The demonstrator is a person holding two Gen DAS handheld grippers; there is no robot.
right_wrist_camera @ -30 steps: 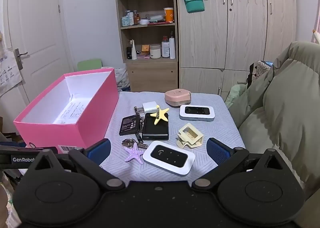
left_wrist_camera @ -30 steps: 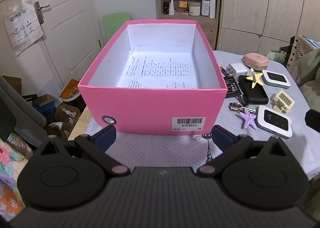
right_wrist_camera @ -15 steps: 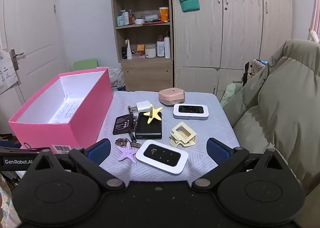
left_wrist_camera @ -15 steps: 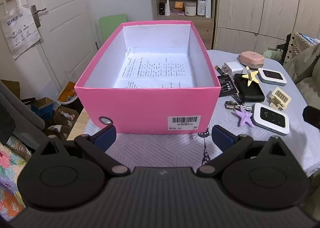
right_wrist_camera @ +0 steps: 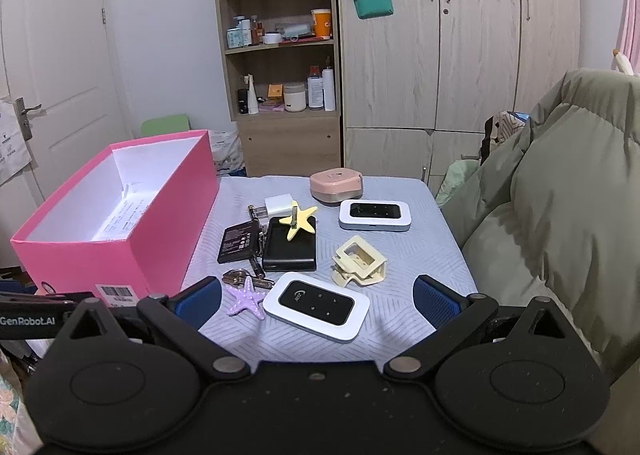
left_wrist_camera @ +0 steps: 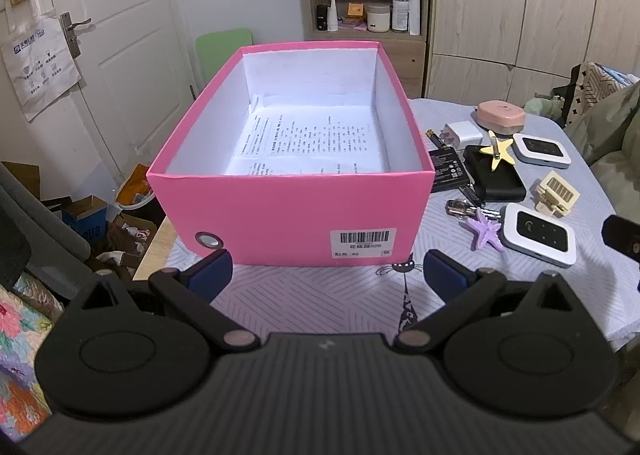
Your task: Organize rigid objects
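A table covered by a pale striped cloth (right_wrist_camera: 400, 255) is seen before a wooden shelf unit (right_wrist_camera: 280, 55). An open pink cardboard box (left_wrist_camera: 292, 211) (printed paper lines its floor) stands at the left. Beside it are clustered a white-edged black pocket router (right_wrist_camera: 316, 305), a purple starfish (right_wrist_camera: 244, 297) and a black power bank (right_wrist_camera: 289, 251). The left gripper (left_wrist_camera: 326, 273) and right gripper (right_wrist_camera: 316, 297) are both spread wide, nothing held.

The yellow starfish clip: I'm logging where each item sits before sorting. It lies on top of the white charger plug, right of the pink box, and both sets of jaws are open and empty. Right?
Not quite. The yellow starfish clip lies on the black power bank, not on the white charger plug behind it; the right wrist view shows this. It is right of the pink box, and both sets of jaws are open and empty.
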